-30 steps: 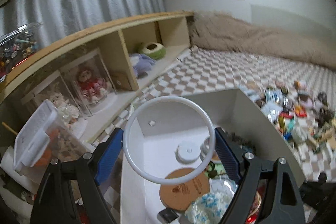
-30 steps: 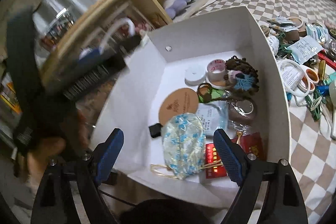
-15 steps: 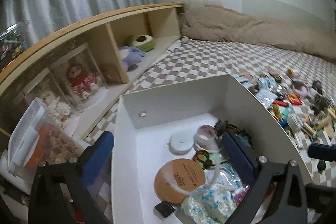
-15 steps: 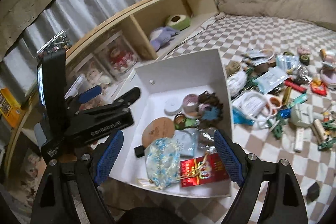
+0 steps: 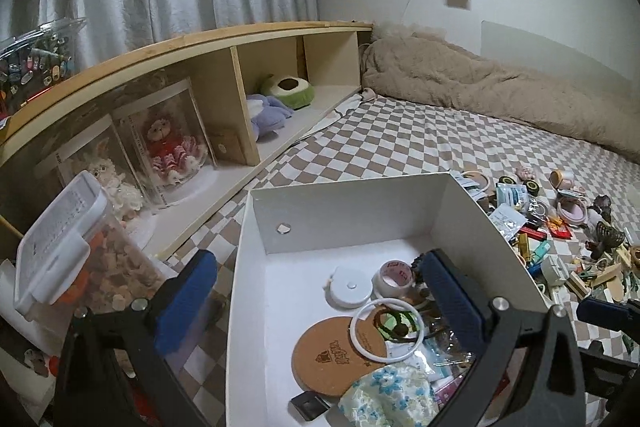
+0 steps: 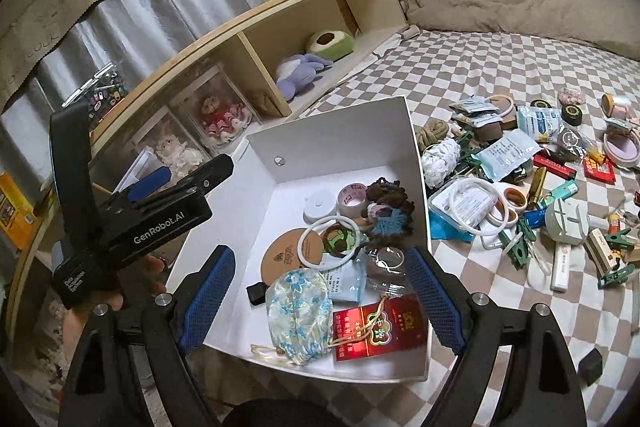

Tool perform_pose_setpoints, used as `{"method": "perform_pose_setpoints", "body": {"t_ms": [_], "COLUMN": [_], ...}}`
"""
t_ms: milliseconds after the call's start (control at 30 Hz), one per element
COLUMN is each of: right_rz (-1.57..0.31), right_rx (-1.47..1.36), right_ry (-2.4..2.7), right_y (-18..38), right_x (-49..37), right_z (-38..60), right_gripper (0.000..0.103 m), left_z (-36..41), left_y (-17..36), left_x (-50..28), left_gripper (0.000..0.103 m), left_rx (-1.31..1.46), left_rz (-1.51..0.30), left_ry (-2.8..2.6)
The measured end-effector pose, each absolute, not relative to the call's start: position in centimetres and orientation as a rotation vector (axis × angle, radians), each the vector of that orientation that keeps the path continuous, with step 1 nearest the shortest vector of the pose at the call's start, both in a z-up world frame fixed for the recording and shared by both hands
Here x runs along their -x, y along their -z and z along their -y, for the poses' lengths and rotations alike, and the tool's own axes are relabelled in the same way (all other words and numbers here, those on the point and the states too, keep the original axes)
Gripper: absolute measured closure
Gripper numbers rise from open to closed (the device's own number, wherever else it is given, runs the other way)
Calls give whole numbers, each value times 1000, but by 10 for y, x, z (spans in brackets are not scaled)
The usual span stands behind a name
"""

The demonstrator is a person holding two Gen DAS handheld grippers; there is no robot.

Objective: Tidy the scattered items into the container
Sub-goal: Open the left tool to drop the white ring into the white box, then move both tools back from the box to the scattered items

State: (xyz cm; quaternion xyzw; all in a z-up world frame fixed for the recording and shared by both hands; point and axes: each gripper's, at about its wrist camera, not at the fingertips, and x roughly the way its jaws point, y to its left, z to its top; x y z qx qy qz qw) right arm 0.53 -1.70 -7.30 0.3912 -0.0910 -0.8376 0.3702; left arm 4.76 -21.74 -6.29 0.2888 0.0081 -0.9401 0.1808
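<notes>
A white box (image 5: 360, 211) (image 6: 340, 143) stands on the checkered bed. A white ring (image 5: 388, 329) (image 6: 329, 242) lies in it on a round cork coaster (image 5: 332, 355) (image 6: 284, 259), among a tape roll (image 6: 352, 195), a floral pouch (image 6: 300, 307) and a red packet (image 6: 380, 327). My left gripper (image 5: 320, 303) is open and empty above the box's left wall; it also shows in the right wrist view (image 6: 180, 183). My right gripper (image 6: 320, 291) is open and empty over the box's near edge. Scattered items (image 6: 520, 195) (image 5: 560, 239) lie right of the box.
A wooden shelf (image 5: 224, 95) with plush toys and doll cases runs along the left. A lidded plastic jar (image 5: 72, 255) stands near my left gripper. A beige blanket (image 5: 500, 95) lies at the far end of the bed.
My left gripper opened and let go of the white ring, which now lies in the box. Both grippers pulled back and up from the box.
</notes>
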Motion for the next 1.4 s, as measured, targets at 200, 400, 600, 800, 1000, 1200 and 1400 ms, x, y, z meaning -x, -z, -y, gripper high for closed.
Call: {"method": "perform_pose_setpoints", "body": {"t_ms": [200,400,600,800,1000,1200,1400], "right_rz": [241,274,260,263,253,183,139], "right_rx": [-988,-944,-872,-831,-809,-775,-705], "right_ry": [2153,2183,2241,2290,2360,2441,2522], "right_y": [71,57,38,25,16,2,-13], "right_x": [-3,1,2,5,8,9,5], "right_z": [13,1,-17,-42,-68,-86,-106], "right_gripper": [15,15,15,15,15,15,15], "left_z": [212,202,187,169,155,138,121], "left_y": [60,52,38,26,20,15,12], "left_x": [-48,-49,-53,-58,-57,-54,-52], "left_gripper": [0,0,0,0,0,0,0], "left_rx": [-805,-765,-688,-630,-611,-593,-579], "left_rz": [-18,-11,-34,-25,-103,-79,-54], "left_ry": [2671,2708,2738,2782,2877,2896,2916]}}
